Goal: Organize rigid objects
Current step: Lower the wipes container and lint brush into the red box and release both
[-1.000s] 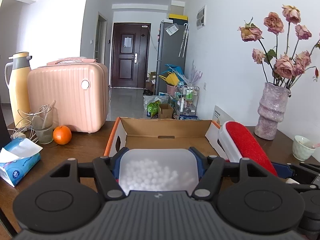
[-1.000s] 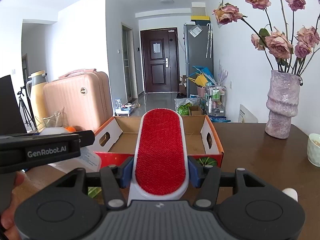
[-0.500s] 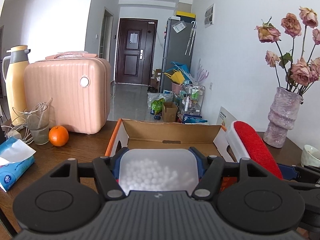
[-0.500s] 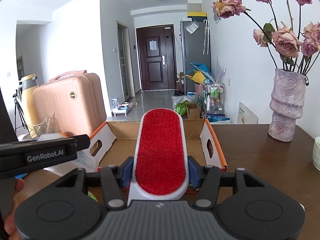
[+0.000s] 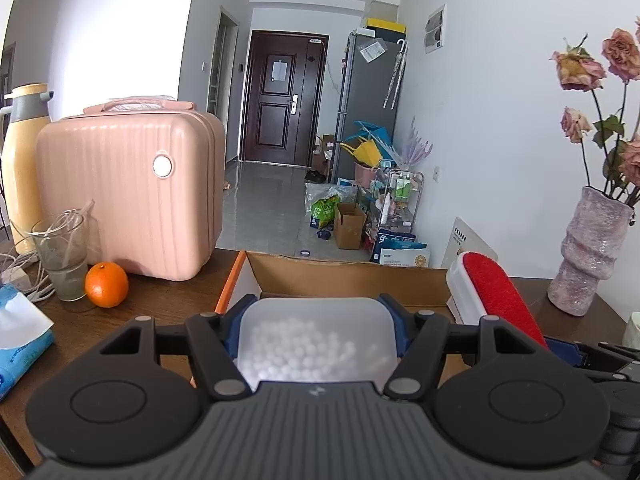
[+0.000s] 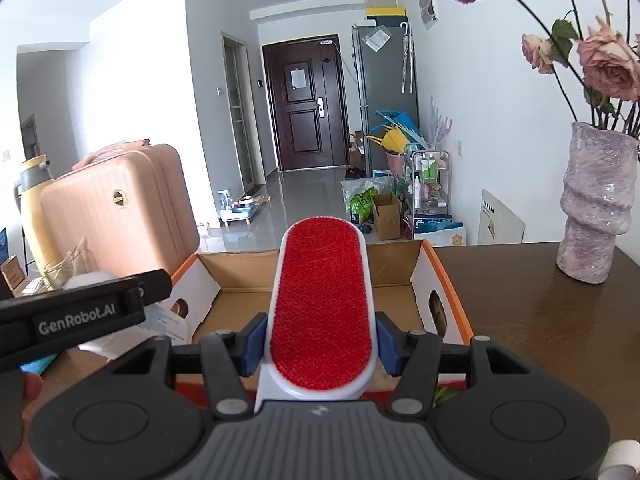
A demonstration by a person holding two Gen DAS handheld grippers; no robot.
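My left gripper is shut on a frosted plastic box filled with small white balls, held over the near edge of an open cardboard box. My right gripper is shut on a white lint brush with a red pad, which points out over the same cardboard box. In the left wrist view the lint brush shows at the right, beside the carton's right wall. The left gripper's black body crosses the left side of the right wrist view.
A pink suitcase, a yellow thermos, a glass with cables, an orange and a blue tissue pack crowd the table's left. A mauve vase with dried roses stands at the right. A white cup sits at the right edge.
Both grippers have moved forward toward the cardboard box with their loads; the carton, suitcase and vase look larger and nearer. Neither grip has changed.
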